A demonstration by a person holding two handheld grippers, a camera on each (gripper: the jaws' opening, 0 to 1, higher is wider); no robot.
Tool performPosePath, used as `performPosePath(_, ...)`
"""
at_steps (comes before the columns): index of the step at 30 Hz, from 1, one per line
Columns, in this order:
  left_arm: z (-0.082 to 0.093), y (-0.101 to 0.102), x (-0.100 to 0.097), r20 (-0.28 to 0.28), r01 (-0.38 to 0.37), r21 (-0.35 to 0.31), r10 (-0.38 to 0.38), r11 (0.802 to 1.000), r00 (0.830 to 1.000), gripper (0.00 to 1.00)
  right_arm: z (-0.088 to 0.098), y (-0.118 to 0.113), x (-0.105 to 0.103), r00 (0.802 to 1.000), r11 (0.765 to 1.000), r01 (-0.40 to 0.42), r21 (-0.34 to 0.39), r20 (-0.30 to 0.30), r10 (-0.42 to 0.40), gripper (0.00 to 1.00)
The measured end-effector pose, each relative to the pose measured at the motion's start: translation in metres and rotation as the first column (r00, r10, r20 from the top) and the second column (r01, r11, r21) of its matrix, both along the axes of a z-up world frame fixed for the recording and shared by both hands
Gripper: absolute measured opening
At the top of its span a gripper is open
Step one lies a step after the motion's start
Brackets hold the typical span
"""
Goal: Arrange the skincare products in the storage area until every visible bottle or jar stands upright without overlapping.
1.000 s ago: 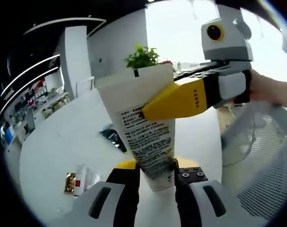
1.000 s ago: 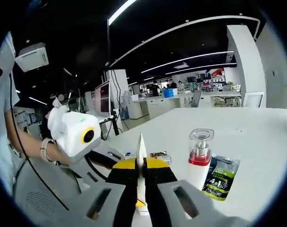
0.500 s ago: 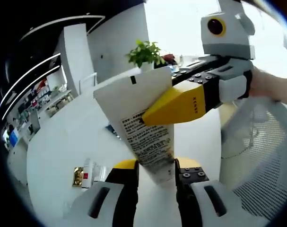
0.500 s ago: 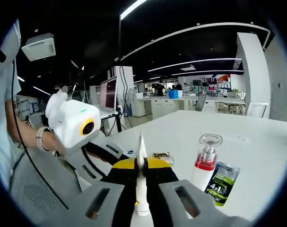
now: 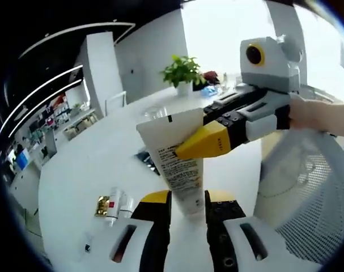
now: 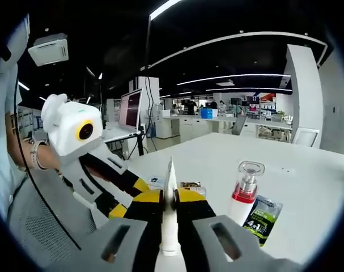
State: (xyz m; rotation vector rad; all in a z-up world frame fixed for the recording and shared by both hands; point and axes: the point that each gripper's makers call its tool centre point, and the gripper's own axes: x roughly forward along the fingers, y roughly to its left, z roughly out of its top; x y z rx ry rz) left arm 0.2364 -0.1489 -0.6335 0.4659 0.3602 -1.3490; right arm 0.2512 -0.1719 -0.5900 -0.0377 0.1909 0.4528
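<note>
A white tube [image 5: 180, 164] with black print stands cap-down and crimped end up. My left gripper [image 5: 186, 199] is shut on its lower end. My right gripper [image 5: 182, 151] reaches in from the right and pinches the tube's upper part with its yellow jaws. In the right gripper view the tube [image 6: 170, 175] shows edge-on between the right gripper [image 6: 170, 197], with the left gripper [image 6: 131, 197] coming in from the left. A white pump bottle [image 6: 243, 192] with a red collar and clear cap stands upright on the white table [image 6: 296, 170].
A dark green sachet [image 6: 262, 217] lies beside the pump bottle, also seen as a dark sachet [image 5: 145, 156]. A gold-capped item and small white tubes [image 5: 110, 206] lie flat on the table. A grey mesh chair [image 5: 299, 198] is at the right, a potted plant [image 5: 183, 71] at the back.
Both grippers stay shut on the tube. In the left gripper view the tube now looks smaller and more upright, and the right gripper sits lower. The left gripper's camera box has risen in the right gripper view.
</note>
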Motion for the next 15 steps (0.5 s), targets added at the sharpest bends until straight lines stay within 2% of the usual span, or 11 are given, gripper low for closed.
performPosePath(1,0.001,-0.001,-0.002,-0.016,-0.001,-0.01,0.001,1.0,1.0,0.19,0.0,0.001,-0.001,1.0,1.0,-0.007,0.013,0.001,0.007,0.09)
performPosePath(4,0.002,-0.002,-0.004,-0.008,-0.004,-0.013,0.003,1.0,1.0,0.19,0.002,-0.001,-0.004,1.0,0.999,-0.003,0.041,0.001,0.003,0.15)
performPosePath(7,0.003,-0.003,-0.007,-0.011,-0.003,-0.013,0.003,1.0,1.0,0.19,-0.004,-0.002,-0.009,0.999,0.999,0.003,0.043,-0.035,-0.001,0.14)
performPosePath(10,0.0,-0.006,-0.009,-0.012,-0.005,-0.008,0.005,1.0,1.0,0.19,-0.02,-0.002,-0.019,0.992,0.999,-0.005,0.054,-0.123,0.012,0.16)
performPosePath(15,-0.007,-0.007,-0.009,-0.012,0.0,0.014,0.0,1.0,1.0,0.22,-0.022,-0.001,-0.024,0.991,0.998,-0.02,0.057,-0.134,0.027,0.11)
